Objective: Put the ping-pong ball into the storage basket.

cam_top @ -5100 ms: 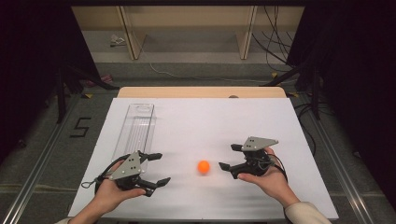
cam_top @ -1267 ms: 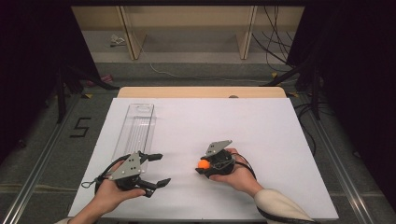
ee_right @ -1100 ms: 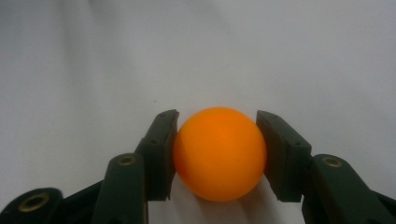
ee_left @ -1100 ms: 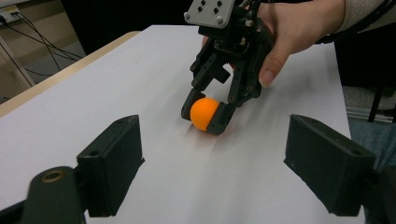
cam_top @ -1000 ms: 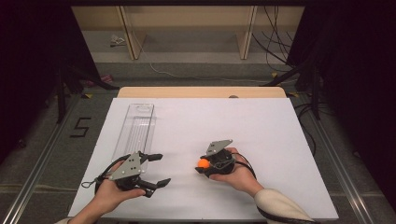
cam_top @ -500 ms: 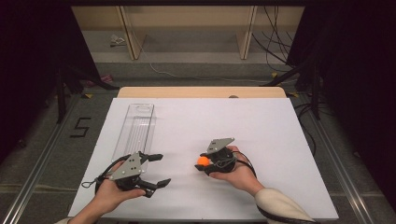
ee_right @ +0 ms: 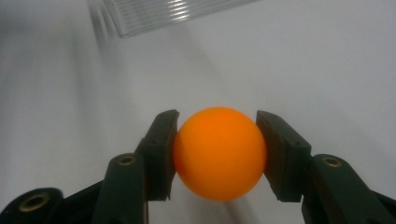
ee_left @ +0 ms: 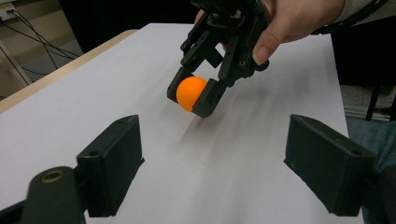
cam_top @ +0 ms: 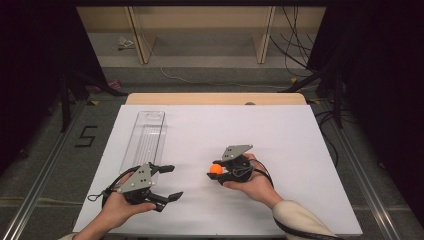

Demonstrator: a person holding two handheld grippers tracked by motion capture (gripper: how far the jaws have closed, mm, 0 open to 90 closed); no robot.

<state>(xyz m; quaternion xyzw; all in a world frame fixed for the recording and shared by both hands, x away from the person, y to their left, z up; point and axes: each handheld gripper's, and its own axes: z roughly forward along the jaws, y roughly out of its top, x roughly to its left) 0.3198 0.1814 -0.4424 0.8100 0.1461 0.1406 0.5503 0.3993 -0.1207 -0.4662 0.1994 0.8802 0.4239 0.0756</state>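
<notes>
Where floor tape reads "5"

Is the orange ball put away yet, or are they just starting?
Done: the right gripper has shut on the orange ball. In hand: the ball seems just off the white table. Left, probably: taking it to the empty clear tray. The left gripper waits open.

White-topped table, light wooden edge along far side, clear ribbed plastic tray lying flat on left half, long axis running away from person
</notes>
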